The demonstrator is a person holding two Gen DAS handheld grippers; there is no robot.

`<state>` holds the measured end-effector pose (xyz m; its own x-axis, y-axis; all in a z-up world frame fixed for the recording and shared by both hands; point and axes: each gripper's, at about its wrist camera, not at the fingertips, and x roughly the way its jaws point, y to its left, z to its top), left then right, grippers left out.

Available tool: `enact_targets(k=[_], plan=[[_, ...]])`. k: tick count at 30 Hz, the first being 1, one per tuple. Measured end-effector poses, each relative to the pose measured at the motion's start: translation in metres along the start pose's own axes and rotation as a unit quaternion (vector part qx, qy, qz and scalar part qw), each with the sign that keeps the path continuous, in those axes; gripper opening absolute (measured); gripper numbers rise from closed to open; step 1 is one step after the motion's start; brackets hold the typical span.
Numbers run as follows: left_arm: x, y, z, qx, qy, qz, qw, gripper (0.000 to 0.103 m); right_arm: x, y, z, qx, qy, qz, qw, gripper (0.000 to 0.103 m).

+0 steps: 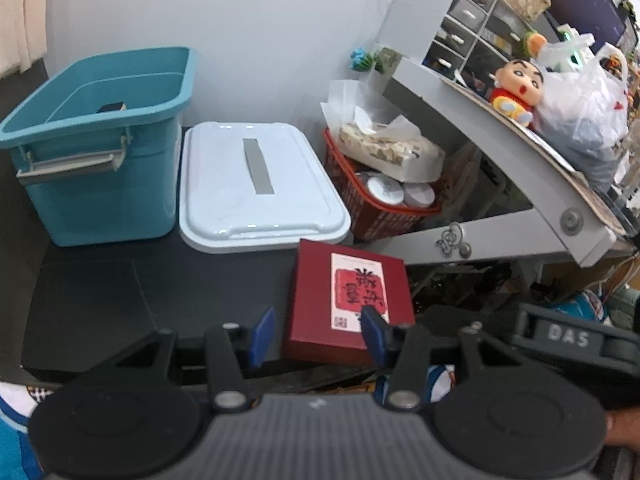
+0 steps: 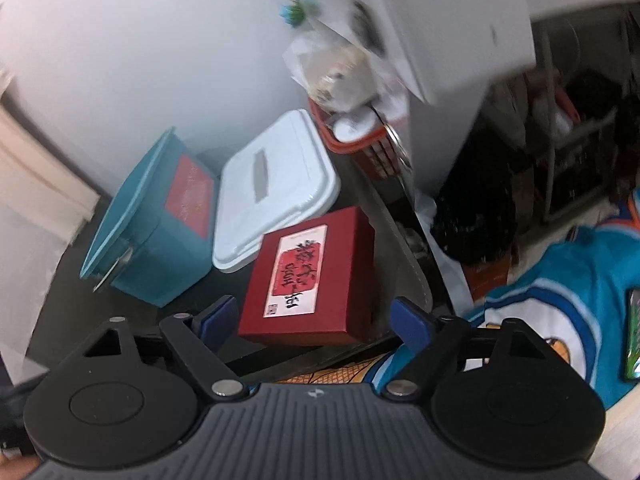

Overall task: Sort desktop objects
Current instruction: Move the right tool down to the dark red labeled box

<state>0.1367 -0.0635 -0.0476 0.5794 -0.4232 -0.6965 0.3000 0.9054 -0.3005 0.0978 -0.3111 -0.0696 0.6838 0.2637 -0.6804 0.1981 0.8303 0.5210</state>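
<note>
**Red box at the desk edge, both grippers spread**

I am looking at a black desk (image 1: pixel 120 280) set against a pale wall, with cluttered grey shelving off to one side. The red box (image 1: pixel 348 300) lies flat at the desk's near edge, its white-and-red label facing up; everything else I place from it.

My right gripper (image 2: pixel 316 320) hovers just in front of the box with its jaws spread wider than the box, one blue pad (image 2: pixel 218 314) off each near corner, neither touching as far as I can tell. No earlier picture is on hand. My left gripper (image 1: pixel 320 330) is spread too and holds nothing: one pad (image 1: pixel 372 326) overlaps the box's near edge in the picture, the other sits over bare desk beside it.

Just behind the box lies a white lid (image 1: pixel 256 184). Beyond the lid, further from the shelving, stands an open teal bin (image 1: pixel 96 148) with something red inside. On the lid's other side, behind the box, a red basket (image 1: pixel 380 208) holds tissue packs and round tins.
</note>
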Motion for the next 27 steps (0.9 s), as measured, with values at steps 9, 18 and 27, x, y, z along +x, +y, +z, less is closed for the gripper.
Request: enact_targets(k=[9, 18, 27], plan=[[0.014, 0.007, 0.004, 0.001, 0.012, -0.001, 0.9999, 0.048, 0.022, -0.01, 0.0, 0.06, 0.007, -0.003, 0.998, 0.084], [0.027, 0.011, 0.006, -0.005, 0.018, -0.005, 0.9998, 0.047, 0.032, -0.025, -0.002, 0.121, 0.012, 0.004, 0.993, 0.084], [0.039, 0.015, 0.007, -0.011, 0.029, -0.004, 0.9995, 0.045, 0.046, -0.033, -0.004, 0.156, 0.028, 0.009, 0.987, 0.084]])
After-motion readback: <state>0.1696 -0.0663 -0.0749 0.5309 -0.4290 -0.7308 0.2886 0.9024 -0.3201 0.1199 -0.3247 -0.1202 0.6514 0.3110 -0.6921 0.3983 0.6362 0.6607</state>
